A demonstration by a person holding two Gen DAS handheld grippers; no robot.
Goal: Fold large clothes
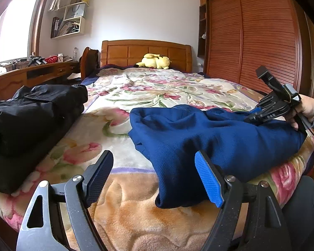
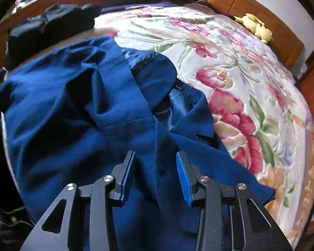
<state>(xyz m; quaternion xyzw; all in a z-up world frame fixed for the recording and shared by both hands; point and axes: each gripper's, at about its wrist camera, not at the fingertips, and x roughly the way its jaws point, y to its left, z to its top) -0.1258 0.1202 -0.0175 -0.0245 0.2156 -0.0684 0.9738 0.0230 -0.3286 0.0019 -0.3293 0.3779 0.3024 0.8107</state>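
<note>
Right wrist view: right claw [image 2: 156, 175] points down with its pads apart astride a raised ridge of the blue jacket [image 2: 73, 104], not visibly pressing it, likely placed to pinch that fold. The jacket lies crumpled on the near part of the floral blanket [image 2: 240, 83]. Left claw [image 1: 155, 177] waits wide open and empty at the jacket's near corner; a folded black garment [image 1: 31, 115] lies far left, probably already done

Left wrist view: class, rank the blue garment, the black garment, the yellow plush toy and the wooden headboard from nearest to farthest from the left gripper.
1. Blue garment, right beside the left gripper, at its right finger.
2. Black garment, on the left.
3. Yellow plush toy, at the far end.
4. Wooden headboard, just behind it.
</note>
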